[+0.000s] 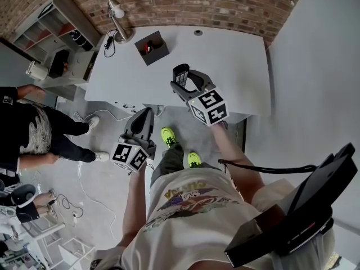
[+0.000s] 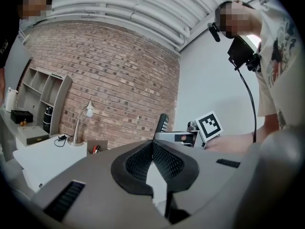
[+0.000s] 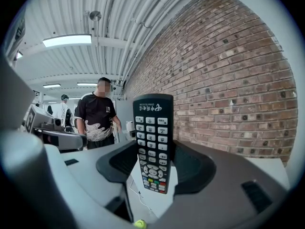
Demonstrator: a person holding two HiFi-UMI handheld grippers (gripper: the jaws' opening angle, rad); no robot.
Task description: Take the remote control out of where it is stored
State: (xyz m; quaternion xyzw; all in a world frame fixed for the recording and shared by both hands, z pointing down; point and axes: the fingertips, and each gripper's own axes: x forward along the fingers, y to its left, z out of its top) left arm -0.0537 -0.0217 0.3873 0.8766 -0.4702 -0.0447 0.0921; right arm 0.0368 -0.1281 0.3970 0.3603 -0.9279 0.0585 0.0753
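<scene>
R gripper (image 3: pixel 155 162) clamps slim black remote (image 3: pixel 153 136), axis upright, over white table's (image 1: pixel 230 66) near edge. L gripper (image 2: pixel 152 152): jaws together, empty.

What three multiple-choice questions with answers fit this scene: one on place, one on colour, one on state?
1. The remote control is: A in the dark box; B between the right gripper's jaws; C on the floor.
2. The table top is: A white; B red; C black.
3. The left gripper's jaws are: A wide apart; B on a lamp; C together, empty.
Answers: 1 B, the jaws clamp it upright; 2 A, the head view shows it white; 3 C, they meet with nothing between.
</scene>
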